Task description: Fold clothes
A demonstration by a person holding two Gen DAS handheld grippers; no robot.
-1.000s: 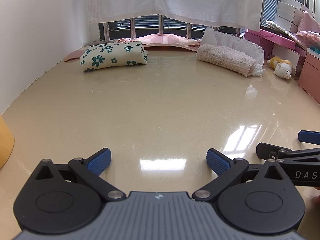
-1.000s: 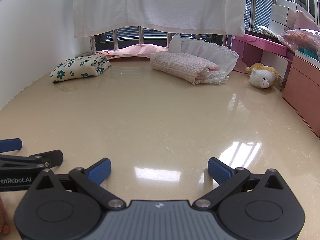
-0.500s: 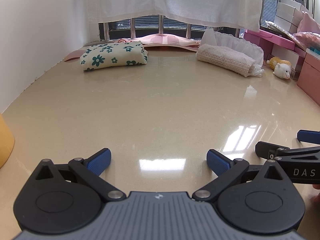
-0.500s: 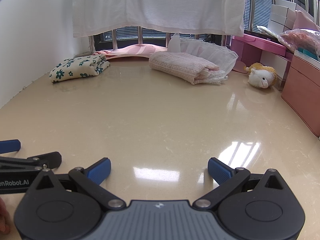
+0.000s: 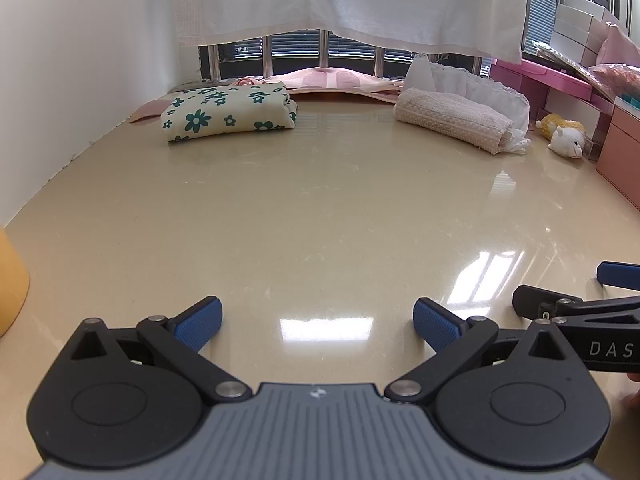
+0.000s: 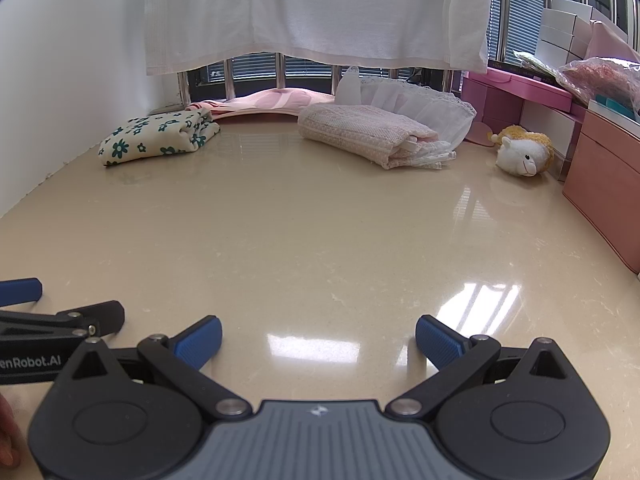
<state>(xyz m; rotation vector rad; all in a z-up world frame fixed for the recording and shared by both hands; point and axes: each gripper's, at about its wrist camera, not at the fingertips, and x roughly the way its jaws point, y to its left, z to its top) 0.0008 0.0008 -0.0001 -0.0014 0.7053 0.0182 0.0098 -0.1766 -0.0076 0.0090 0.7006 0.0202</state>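
two grippers are in my hands, and both are low over the shiny beige table (image 5: 320,208), side by side. my left gripper (image 5: 318,322) has its blue pads wide apart and nothing is between them, only bare table surface. my right gripper (image 6: 318,338) is the same: jaws spread wide, holding nothing. in the left wrist view, one side of the right gripper shows at the right edge, just beside my left one.

the clothes are far from both tools, at the back of the table near the window. the floral cloth (image 5: 228,112), cream with dark green flowers, lies folded at the back left, close to the white wall. the pale pink knitted garment (image 6: 368,134) lies folded at the back, more to the right, and a white lace piece (image 6: 420,104) is behind it and touches it. a flat pink garment (image 6: 272,104) lies along the window sill between them.

a small plush sheep (image 6: 522,156) sits right of the knitted garment, near the pink drawers (image 6: 600,168). a white curtain (image 6: 320,12) hangs over the window.
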